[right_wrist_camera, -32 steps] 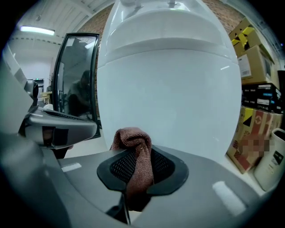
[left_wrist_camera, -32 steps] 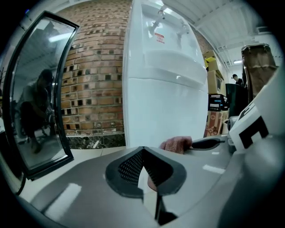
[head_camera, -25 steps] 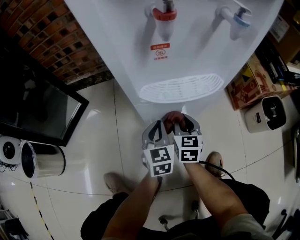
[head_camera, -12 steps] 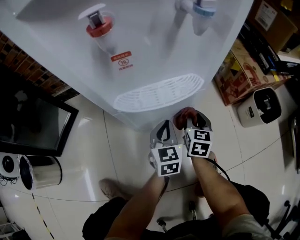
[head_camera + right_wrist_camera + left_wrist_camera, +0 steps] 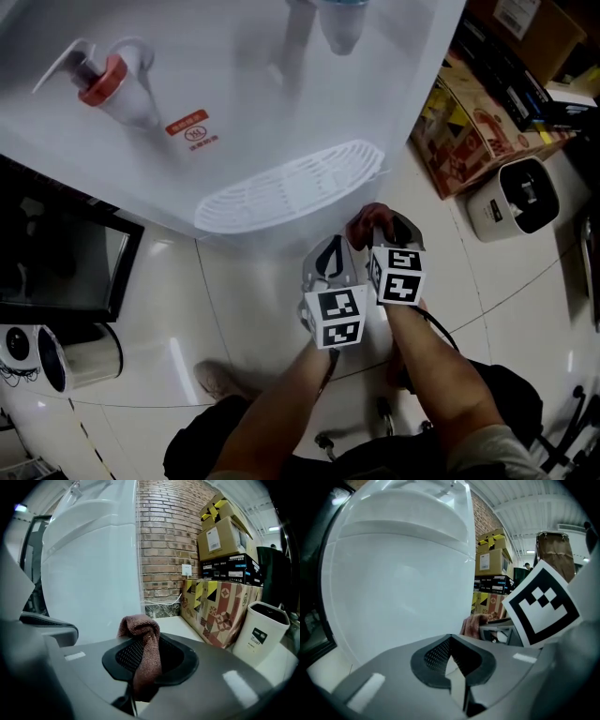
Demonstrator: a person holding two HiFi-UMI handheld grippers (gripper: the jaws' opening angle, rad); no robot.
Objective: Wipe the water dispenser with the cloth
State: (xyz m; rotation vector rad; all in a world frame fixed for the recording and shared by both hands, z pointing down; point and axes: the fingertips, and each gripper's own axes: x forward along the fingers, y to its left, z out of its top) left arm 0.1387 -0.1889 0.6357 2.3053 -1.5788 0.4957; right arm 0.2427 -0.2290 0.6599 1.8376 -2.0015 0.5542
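The white water dispenser (image 5: 281, 103) fills the top of the head view, with a red tap (image 5: 101, 79), a blue tap (image 5: 342, 23) and a white drip grille (image 5: 291, 186). Both grippers hang side by side just below the grille, low on the dispenser's front. My right gripper (image 5: 386, 228) is shut on a reddish-brown cloth (image 5: 367, 219); the cloth (image 5: 140, 634) bunches up over the jaws of my right gripper (image 5: 140, 646), a little short of the dispenser's white wall (image 5: 89, 573). My left gripper (image 5: 330, 261) is shut, and the tips of my left gripper (image 5: 451, 641) hold nothing. The cloth (image 5: 472, 623) shows to its right.
Patterned cardboard boxes (image 5: 478, 112) and a small white bin (image 5: 516, 202) stand right of the dispenser. A black screen (image 5: 56, 272) and a white cylinder (image 5: 80, 352) sit at the left. A brick wall (image 5: 164, 536) is behind. The person's shoe (image 5: 220, 380) rests on the glossy tile floor.
Both grippers, with the cloth, have shifted right along the dispenser's base. In the head view the dispenser has slid left and the taps have swung towards the upper left.
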